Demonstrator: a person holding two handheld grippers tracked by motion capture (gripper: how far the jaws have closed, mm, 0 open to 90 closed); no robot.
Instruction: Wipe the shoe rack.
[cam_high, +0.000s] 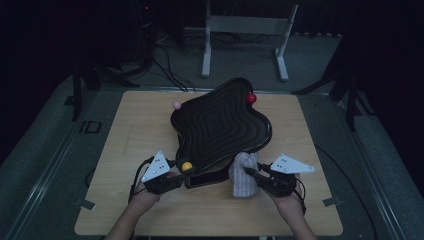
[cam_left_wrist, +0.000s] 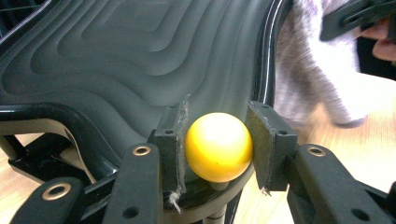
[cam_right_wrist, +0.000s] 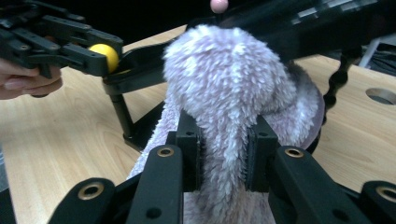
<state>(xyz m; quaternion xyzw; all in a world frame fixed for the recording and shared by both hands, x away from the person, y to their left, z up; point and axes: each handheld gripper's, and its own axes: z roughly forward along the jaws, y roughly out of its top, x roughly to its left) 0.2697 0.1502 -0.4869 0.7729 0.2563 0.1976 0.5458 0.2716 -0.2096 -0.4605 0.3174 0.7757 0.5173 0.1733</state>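
Presently, high view: a black wavy-edged tray with stepped concentric ridges (cam_high: 220, 125) stands raised on a dark stand near the middle of a light wooden table (cam_high: 135, 200). Three knobs show on its rim: a yellow ball knob (cam_high: 187, 166) at the near-left lobe, a pink ball knob (cam_high: 176, 105) at the far-left edge, a red ball knob (cam_high: 251, 98) at the far right. The left gripper (cam_high: 176, 176) reaches the yellow knob; the right gripper (cam_high: 252, 173) meets a pale lilac fluffy cloth (cam_high: 243, 175) at the tray's near-right edge. Judgement: wiping appears to be at or near its start, as the cloth sits at the rim and most of the ridged surface lies uncovered by it. Bare table lies on both sides and in front; the far rim sits near the table's back edge.

Left gripper view: the jaws are closed on the yellow ball knob, pads touching both of its sides. The tray's ridged surface rises beyond; its glossy rim runs just beside the knob. The cloth hangs past the rim at the right.

Right gripper view: the jaws pinch a fold of the fluffy cloth, which bulges above them and lies against the tray's underside edge. The stand's dark leg is close at the left, a round hole in the tabletop (cam_right_wrist: 382, 95) at the right. Judgement: clearance under the rim is slight; above the tray, free.
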